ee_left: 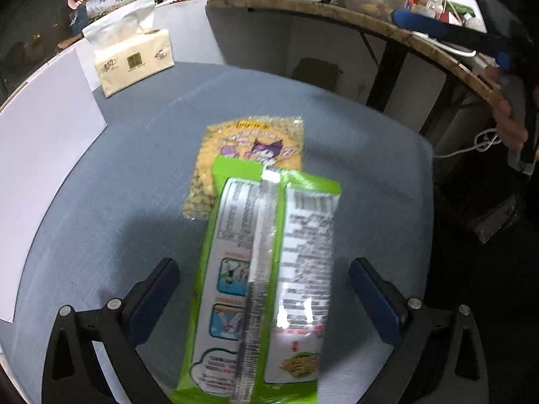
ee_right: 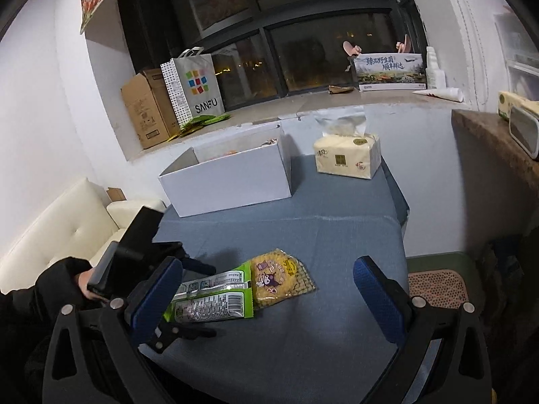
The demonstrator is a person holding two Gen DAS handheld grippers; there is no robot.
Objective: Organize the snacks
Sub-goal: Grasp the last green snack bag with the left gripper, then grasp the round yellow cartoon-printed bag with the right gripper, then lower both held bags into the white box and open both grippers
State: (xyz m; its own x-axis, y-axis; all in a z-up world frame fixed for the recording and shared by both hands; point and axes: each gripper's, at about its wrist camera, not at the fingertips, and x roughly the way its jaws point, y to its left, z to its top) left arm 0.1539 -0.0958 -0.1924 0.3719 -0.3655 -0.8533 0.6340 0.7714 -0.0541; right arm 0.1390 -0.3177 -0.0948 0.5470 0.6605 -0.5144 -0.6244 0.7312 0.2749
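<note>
A green snack packet (ee_left: 266, 269) lies back side up on the blue table, its far end over a yellow snack bag with a cartoon label (ee_left: 249, 155). My left gripper (ee_left: 264, 299) is open, one finger on each side of the green packet, not touching it. In the right wrist view the green packet (ee_right: 212, 298) and yellow bag (ee_right: 278, 277) lie at the table's near left, with my left gripper (ee_right: 198, 299) around the packet. My right gripper (ee_right: 267, 298) is open and empty above the table, near the two snacks.
An open white box (ee_right: 229, 176) with some snacks inside stands at the table's back left. A tissue pack (ee_right: 347, 156) sits at the back right; it also shows in the left wrist view (ee_left: 134, 62). A wooden shelf (ee_left: 370, 23) with clutter runs beside the table. A cream sofa (ee_right: 57, 232) is left.
</note>
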